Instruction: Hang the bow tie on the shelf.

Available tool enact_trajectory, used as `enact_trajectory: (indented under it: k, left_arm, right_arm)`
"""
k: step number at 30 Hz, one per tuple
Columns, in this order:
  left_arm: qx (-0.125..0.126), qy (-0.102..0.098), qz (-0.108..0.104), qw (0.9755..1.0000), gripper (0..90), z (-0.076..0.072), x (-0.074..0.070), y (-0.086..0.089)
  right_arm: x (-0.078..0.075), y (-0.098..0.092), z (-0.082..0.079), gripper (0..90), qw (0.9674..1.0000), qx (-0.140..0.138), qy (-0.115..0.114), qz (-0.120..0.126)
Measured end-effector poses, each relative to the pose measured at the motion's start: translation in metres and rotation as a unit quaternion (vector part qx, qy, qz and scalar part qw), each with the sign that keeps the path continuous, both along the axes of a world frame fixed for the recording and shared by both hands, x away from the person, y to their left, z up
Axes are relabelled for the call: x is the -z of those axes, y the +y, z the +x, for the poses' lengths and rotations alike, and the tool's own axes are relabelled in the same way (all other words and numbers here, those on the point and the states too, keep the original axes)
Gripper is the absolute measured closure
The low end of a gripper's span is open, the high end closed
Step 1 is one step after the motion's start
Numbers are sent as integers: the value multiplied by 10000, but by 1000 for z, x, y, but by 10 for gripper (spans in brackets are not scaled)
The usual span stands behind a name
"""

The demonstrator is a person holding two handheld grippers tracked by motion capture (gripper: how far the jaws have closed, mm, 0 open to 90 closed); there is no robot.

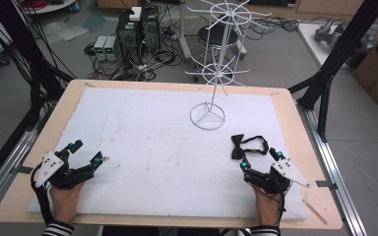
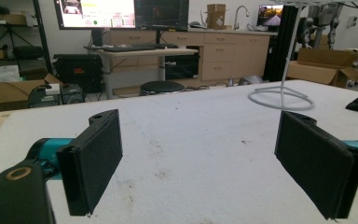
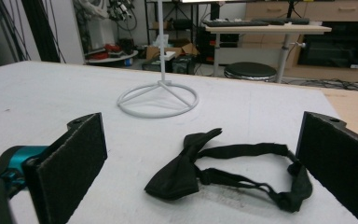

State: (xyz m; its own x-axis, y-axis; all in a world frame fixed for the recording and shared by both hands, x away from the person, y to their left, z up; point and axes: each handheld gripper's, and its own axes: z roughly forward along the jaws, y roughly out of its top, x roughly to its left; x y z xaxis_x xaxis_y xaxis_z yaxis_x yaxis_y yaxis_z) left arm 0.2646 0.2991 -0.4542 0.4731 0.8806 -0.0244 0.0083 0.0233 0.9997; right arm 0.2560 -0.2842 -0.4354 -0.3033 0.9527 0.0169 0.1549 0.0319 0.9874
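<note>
**Thin strap, easy to miss**

The right claw is spread wide just short of the bow tie, which lies flat on the desk near the rack. Closing on the strap alone (it is thin and limp) could let the tie slip or dangle awkwardly; the knot looks the safer bite. The left claw, also spread and holding nothing, rests well apart.
</note>
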Motion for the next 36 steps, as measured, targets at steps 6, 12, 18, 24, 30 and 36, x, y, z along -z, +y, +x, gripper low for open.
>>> enact_trajectory:
  k: [6, 12, 18, 24, 30, 36]
  left_arm:
    - [0, -21, 4, 10000, 152, 0, 0, 0]
    - [5, -28, 11, 10000, 152, 0, 0, 0]
    - [8, -27, -2, 10000, 152, 0, 0, 0]
    - [14, -23, 14, 10000, 153, 0, 0, 0]
    - [15, -26, 19, 10000, 153, 0, 0, 0]
    - [19, -26, 16, 10000, 153, 0, 0, 0]
  right_arm:
    - [-18, -2, 12, 45, 9982, -228, 544, -81]
    - [-27, -1, 24, 55, 9939, -507, 938, -297]
    - [-31, 1, 36, 57, 9872, -697, 1404, -293]
    - [-28, -1, 44, 221, 9801, -789, 1797, -292]
    - [-28, -4, 49, 242, 9745, -821, 2051, -381]
    - [-29, -3, 55, 347, 9660, -852, 2389, -495]
